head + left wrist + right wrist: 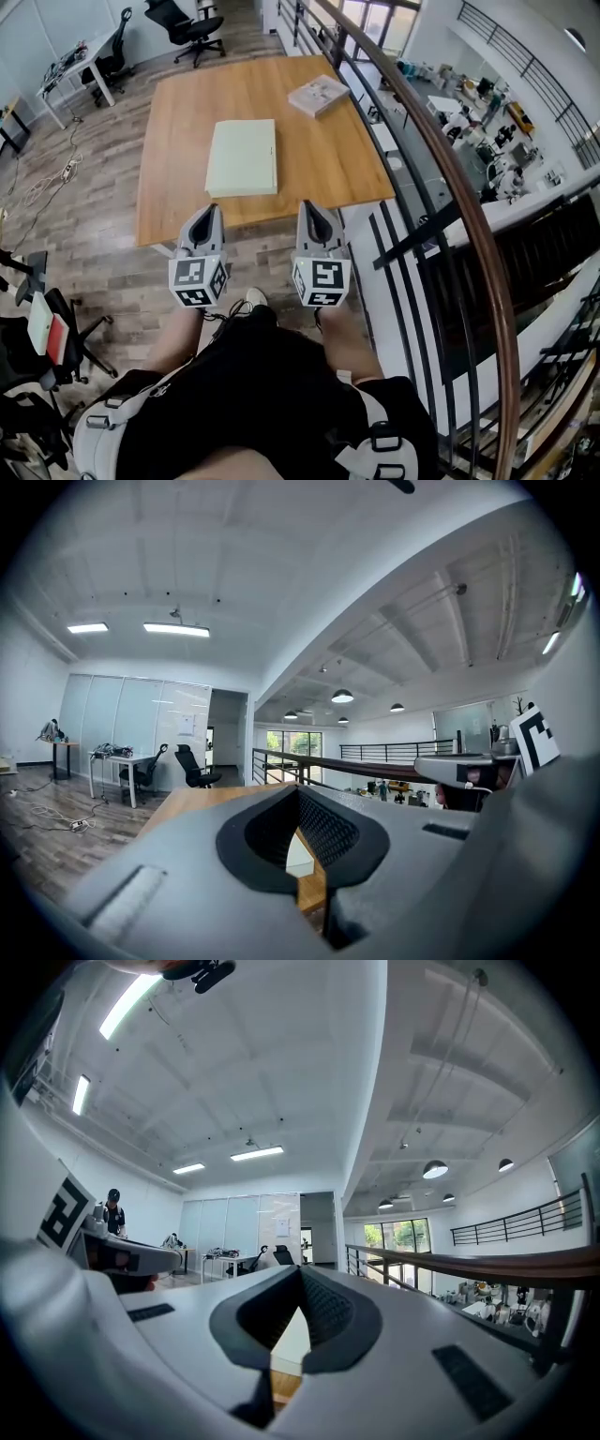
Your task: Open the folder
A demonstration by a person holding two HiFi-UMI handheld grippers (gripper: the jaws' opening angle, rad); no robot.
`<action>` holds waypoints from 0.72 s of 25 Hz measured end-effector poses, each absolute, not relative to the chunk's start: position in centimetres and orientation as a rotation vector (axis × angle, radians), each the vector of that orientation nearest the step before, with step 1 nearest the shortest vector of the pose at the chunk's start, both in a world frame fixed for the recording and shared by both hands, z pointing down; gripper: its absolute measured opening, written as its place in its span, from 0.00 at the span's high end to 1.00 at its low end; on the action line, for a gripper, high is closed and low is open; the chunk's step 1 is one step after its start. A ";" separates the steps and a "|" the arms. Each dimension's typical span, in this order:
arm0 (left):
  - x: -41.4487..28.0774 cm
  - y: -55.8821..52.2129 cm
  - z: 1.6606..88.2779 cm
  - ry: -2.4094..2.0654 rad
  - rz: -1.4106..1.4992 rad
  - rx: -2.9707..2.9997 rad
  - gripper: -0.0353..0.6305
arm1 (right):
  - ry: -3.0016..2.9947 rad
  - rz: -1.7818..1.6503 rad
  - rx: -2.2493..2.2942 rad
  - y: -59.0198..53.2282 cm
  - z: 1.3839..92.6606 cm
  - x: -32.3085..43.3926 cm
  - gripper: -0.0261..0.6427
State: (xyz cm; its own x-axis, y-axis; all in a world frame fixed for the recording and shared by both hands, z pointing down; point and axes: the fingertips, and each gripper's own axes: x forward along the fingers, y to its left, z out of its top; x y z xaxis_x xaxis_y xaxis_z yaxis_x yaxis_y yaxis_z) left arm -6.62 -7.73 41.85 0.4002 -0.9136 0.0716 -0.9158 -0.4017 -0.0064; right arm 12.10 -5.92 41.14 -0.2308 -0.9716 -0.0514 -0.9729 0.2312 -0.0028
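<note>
A pale green folder (243, 157) lies closed and flat on the wooden table (187, 103), a little left of the table's middle. My left gripper (214, 208) and right gripper (307, 204) are held level side by side over the table's near edge, short of the folder and pointing at it. Both are shut, their tips meeting with nothing between them. In the left gripper view the left gripper (298, 792) frames a pale strip of the folder (299, 855). The right gripper view shows the same past the right gripper (300, 1269), with the folder (292, 1342) beyond.
A white booklet (318, 95) lies at the table's far right corner. A railing with a wooden handrail (450, 178) runs along the right of the table. Office chairs (192, 28) and a desk (70, 66) stand at the back left, another chair (47, 328) at my near left.
</note>
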 end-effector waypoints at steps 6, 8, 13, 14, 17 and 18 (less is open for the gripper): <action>-8.3 -14.1 42.6 -1.679 0.088 2.562 0.94 | 2.467 0.036 -1.921 -12.3 41.1 10.4 0.96; -8.7 -16.2 42.9 -1.672 0.088 2.564 0.94 | 2.474 0.031 -1.933 -14.4 41.3 10.0 0.96; -9.1 -20.8 43.9 -1.631 0.098 2.584 0.94 | 2.475 0.001 -1.975 -19.1 42.3 9.3 0.96; -9.2 -21.6 44.1 -1.619 0.101 2.588 0.94 | 2.472 -0.005 -1.980 -19.9 42.4 9.2 0.96; -9.5 -23.7 44.8 -1.593 0.111 2.597 0.94 | 2.472 -0.027 -2.003 -22.0 43.1 8.7 0.96; -9.7 -24.4 45.1 -1.584 0.112 2.597 0.94 | 2.472 -0.037 -2.011 -22.7 43.3 8.5 0.96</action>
